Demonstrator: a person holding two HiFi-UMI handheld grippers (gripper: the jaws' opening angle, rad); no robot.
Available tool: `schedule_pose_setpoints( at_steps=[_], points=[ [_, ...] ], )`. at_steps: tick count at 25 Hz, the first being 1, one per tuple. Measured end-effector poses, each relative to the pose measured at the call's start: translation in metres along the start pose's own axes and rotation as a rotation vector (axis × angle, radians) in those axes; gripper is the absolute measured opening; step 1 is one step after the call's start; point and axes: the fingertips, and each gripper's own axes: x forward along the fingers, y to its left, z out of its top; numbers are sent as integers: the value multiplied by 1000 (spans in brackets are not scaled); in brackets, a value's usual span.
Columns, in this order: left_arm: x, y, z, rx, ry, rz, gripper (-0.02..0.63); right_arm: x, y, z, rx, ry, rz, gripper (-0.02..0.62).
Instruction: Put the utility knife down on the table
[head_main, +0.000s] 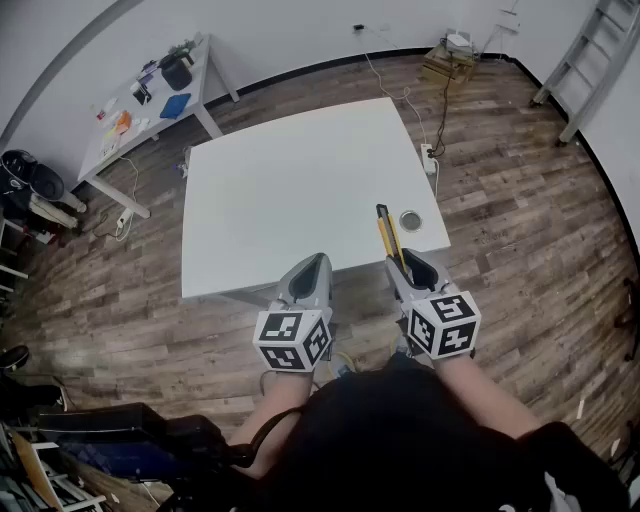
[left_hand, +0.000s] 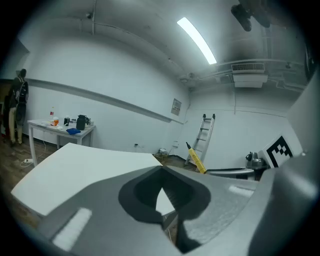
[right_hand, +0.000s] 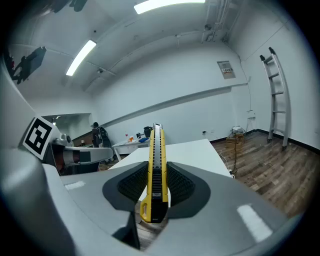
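Observation:
A yellow and black utility knife (head_main: 386, 234) is held in my right gripper (head_main: 412, 266), which is shut on its handle. The blade end points forward over the front right part of the white table (head_main: 290, 190). In the right gripper view the knife (right_hand: 156, 150) stands upright between the ribbed pads (right_hand: 181, 184), with its butt hanging below them. My left gripper (head_main: 311, 272) hovers at the table's front edge, shut with nothing in it. From the left gripper view (left_hand: 162, 173) the knife (left_hand: 196, 158) shows off to the right, above the table's far corner.
A small round tin (head_main: 410, 220) lies on the table beside the knife tip. A side table (head_main: 150, 100) with small items stands at the back left. A power strip with cables (head_main: 428, 158) is on the wooden floor, a ladder (head_main: 590, 60) at the back right.

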Motion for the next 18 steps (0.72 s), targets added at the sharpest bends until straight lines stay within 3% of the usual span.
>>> schedule_pose_setpoints(
  at_steps=[18],
  points=[
    [42, 24, 2, -7, 23, 28, 0, 70, -39, -16, -49, 114, 2, 140]
  ],
)
